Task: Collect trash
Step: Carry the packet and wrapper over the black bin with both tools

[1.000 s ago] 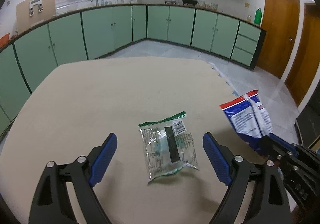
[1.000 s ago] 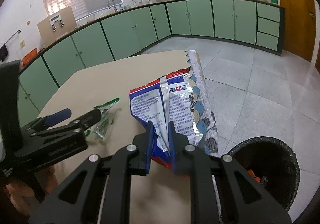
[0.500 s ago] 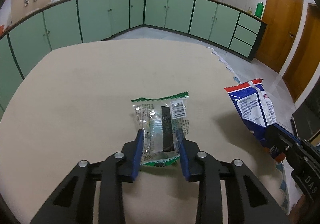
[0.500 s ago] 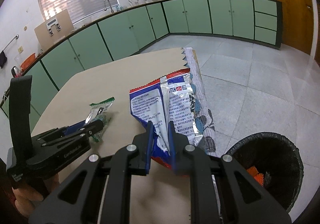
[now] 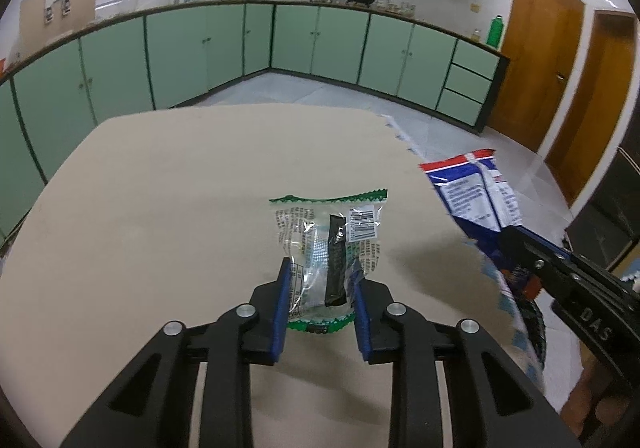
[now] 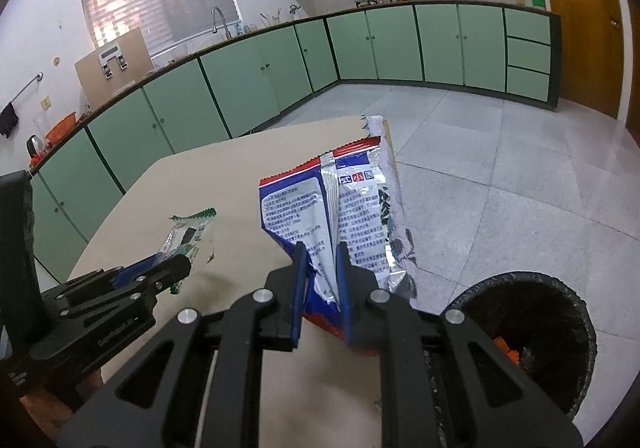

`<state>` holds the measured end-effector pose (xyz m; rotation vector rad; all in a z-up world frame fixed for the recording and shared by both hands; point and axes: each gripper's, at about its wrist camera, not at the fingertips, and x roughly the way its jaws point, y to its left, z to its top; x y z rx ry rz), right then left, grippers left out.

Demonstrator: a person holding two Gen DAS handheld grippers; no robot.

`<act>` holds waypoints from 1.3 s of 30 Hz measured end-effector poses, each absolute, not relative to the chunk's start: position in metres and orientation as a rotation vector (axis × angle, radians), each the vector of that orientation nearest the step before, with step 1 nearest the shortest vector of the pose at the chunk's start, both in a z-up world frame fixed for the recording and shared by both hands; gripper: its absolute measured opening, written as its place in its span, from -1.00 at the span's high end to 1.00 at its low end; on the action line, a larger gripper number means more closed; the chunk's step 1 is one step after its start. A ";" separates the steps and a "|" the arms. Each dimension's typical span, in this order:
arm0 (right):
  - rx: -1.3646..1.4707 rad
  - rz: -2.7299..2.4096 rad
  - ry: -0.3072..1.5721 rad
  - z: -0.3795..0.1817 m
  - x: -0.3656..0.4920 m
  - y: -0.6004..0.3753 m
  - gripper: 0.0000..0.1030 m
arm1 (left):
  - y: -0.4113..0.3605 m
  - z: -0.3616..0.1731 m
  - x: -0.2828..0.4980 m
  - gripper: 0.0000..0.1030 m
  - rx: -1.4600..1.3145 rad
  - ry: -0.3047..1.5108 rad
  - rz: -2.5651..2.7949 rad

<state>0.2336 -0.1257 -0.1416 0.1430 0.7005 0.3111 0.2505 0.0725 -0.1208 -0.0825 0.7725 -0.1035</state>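
Left gripper (image 5: 320, 290) had just been closing; pads clamped on near end of clear green-edged wrapper (image 5: 330, 244), rest of it sticking out ahead of fingertips, over tan table (image 5: 160, 228). Right gripper (image 6: 322, 280) clenched on blue-and-white snack bag (image 6: 320, 216), bag standing up past fingertips. Black-lined trash bin (image 6: 532, 332) on floor, right of right fingers. Risk, as I judged: thin slick film slipping from left pinch during carry; light bag catching bin rim and falling outside.
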 end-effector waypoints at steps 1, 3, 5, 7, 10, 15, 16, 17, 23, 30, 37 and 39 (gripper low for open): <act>0.144 0.306 0.698 -0.140 0.230 -0.129 0.73 | 0.067 -0.118 0.248 0.47 -0.075 0.766 -0.115; 0.149 0.297 0.692 -0.137 0.225 -0.136 0.73 | 0.060 -0.113 0.245 0.47 -0.066 0.758 -0.133; 0.160 0.283 0.685 -0.134 0.218 -0.146 0.73 | 0.052 -0.110 0.243 0.48 -0.060 0.753 -0.154; 0.166 0.268 0.679 -0.131 0.212 -0.155 0.73 | 0.042 -0.107 0.240 0.48 -0.053 0.747 -0.174; 0.166 0.237 0.668 -0.127 0.202 -0.173 0.73 | 0.021 -0.103 0.237 0.48 -0.043 0.738 -0.211; 0.179 0.168 0.654 -0.124 0.185 -0.211 0.73 | -0.025 -0.099 0.238 0.48 -0.023 0.729 -0.284; 0.181 0.149 0.651 -0.124 0.182 -0.220 0.73 | -0.035 -0.098 0.238 0.48 -0.019 0.728 -0.301; 0.182 0.131 0.649 -0.124 0.178 -0.229 0.73 | -0.042 -0.099 0.236 0.48 -0.016 0.726 -0.311; 0.194 0.033 0.640 -0.127 0.160 -0.278 0.73 | -0.096 -0.101 0.237 0.48 0.006 0.718 -0.391; 0.217 -0.054 0.637 -0.141 0.146 -0.321 0.73 | -0.147 -0.104 0.235 0.47 0.034 0.694 -0.459; 0.237 -0.106 0.661 -0.164 0.148 -0.341 0.73 | -0.183 -0.119 0.243 0.47 0.050 0.693 -0.482; 0.243 -0.117 0.678 -0.174 0.152 -0.347 0.73 | -0.186 -0.126 0.239 0.47 0.057 0.703 -0.485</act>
